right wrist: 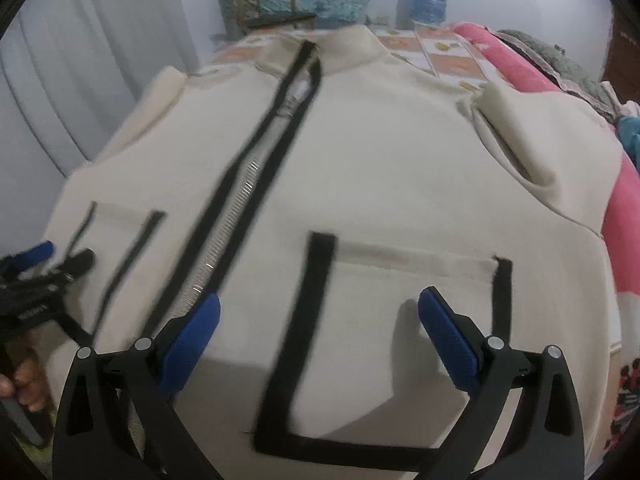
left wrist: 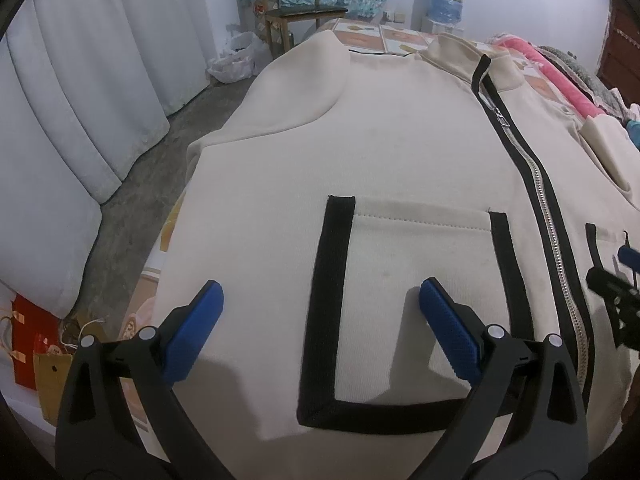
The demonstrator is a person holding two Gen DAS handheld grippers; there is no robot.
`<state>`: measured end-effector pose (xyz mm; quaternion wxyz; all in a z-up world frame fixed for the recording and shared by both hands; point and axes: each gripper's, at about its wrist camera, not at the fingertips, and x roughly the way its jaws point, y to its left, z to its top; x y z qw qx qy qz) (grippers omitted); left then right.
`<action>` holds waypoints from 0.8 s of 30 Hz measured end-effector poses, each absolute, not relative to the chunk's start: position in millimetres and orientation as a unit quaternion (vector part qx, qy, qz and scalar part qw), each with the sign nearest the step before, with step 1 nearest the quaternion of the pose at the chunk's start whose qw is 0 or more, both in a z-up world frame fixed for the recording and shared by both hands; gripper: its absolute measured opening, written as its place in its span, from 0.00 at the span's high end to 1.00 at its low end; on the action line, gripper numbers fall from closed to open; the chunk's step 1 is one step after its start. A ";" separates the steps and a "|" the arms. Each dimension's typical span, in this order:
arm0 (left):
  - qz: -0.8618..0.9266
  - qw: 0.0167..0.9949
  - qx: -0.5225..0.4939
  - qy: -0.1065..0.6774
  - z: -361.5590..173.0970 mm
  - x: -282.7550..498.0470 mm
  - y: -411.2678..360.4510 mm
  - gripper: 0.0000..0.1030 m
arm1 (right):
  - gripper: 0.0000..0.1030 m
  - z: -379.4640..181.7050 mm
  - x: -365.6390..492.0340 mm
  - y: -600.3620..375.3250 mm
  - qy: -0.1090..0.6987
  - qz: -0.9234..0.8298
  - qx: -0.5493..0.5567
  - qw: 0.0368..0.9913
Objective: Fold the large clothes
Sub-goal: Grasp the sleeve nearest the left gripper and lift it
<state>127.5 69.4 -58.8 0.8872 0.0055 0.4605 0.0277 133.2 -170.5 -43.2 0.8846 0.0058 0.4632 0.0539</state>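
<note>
Cream jacket flat on bed, zipper as long axis, running away. Left tool left of zipper, right tool right; both released, empty.

I see dim, bluish light — soft shadows below the fingers, heavy fisheye bending, right view motion-blurred.

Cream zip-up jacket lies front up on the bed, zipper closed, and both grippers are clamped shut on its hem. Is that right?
Not quite. Both views show the left gripper and right gripper open above the jacket, gripping nothing. The rest holds: front up, zipper closed.
</note>
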 end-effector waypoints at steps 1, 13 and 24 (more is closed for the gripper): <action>0.027 0.887 0.006 0.461 -58.4 127.4 69.4 0.08 | 0.06 -41.3 133.4 -167.4 0.460 0.055 0.002 0.886; 0.075 0.926 -0.011 0.370 21.9 116.2 143.4 0.08 | 0.06 -42.0 150.0 -134.2 0.459 0.101 -0.012 0.882; 0.033 0.790 -0.419 0.447 -42.6 202.5 333.2 0.08 | 0.06 -50.5 153.4 -127.6 0.457 0.087 -0.033 0.884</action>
